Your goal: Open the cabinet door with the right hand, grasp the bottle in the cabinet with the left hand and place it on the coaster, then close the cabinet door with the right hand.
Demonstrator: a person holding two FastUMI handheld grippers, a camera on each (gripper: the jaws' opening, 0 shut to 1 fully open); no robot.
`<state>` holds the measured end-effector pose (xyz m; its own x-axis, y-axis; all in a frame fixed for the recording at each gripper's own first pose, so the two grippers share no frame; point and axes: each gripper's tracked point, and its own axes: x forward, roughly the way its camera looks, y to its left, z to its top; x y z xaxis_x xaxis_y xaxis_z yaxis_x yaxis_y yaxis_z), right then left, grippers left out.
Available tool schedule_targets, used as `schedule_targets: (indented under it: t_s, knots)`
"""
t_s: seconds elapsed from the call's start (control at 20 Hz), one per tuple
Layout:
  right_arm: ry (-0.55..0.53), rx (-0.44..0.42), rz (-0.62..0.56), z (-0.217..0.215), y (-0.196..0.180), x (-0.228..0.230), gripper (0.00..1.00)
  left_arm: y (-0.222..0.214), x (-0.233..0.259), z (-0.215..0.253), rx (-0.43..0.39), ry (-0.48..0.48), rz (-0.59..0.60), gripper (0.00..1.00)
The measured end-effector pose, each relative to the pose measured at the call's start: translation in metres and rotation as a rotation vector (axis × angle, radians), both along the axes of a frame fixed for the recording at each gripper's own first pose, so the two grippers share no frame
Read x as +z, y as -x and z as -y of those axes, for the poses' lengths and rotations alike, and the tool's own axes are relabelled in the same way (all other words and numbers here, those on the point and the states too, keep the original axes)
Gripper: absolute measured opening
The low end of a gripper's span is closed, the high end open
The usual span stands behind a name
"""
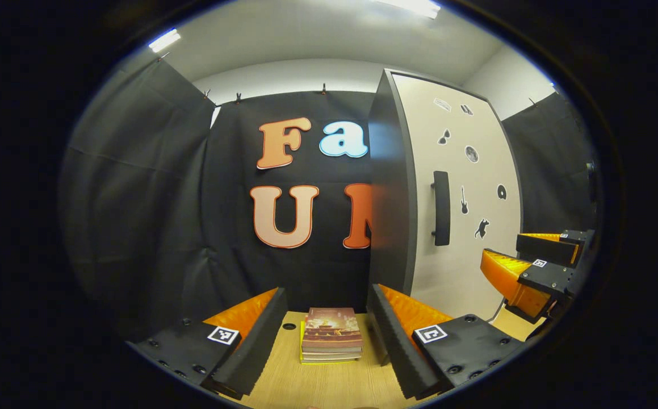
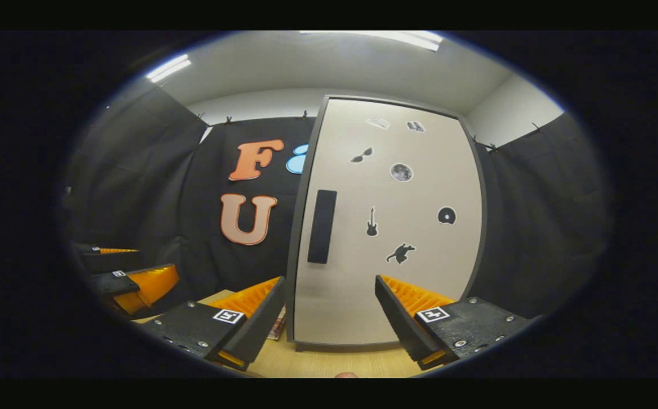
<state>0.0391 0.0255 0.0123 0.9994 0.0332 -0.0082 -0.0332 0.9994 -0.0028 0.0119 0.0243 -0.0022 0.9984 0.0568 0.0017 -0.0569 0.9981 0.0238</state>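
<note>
A tall cabinet stands on the wooden table, its pale door [image 2: 385,227] closed and dotted with small stickers. A dark vertical handle [image 2: 322,226] sits near the door's left edge; the same handle [image 1: 441,208] appears in the left gripper view. My right gripper [image 2: 330,295] is open, facing the door's lower part from a short distance. My left gripper [image 1: 326,307] is open to the left of the cabinet, pointed at a stack of books [image 1: 331,335]. The right gripper [image 1: 524,267] also appears at the right of the left gripper view. The door hides whatever is inside the cabinet.
The dark side panel of the cabinet [image 1: 391,193] stands just right of the left gripper. The book stack lies on the table [image 1: 317,386] near the black cloth wall. The left gripper [image 2: 130,278] appears low at the left of the right gripper view.
</note>
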Motion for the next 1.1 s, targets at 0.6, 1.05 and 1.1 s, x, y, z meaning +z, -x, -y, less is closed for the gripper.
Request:
schedule_targets:
  t_s: [0.6, 1.05, 1.1]
  knots:
    - [-0.066, 0.024, -0.022, -0.017, -0.09, 0.012, 0.92, -0.012, -0.015, -0.011, 0.034, 0.008, -0.03, 0.96]
    - [-0.132, -0.014, -0.058, -0.025, -0.138, 0.016, 0.65, -0.013, -0.025, -0.031, 0.064, 0.032, -0.045, 0.99]
    - [-0.134, -0.027, -0.06, -0.023, -0.14, 0.015, 0.59, -0.013, -0.025, -0.034, 0.065, 0.036, -0.046, 0.97]
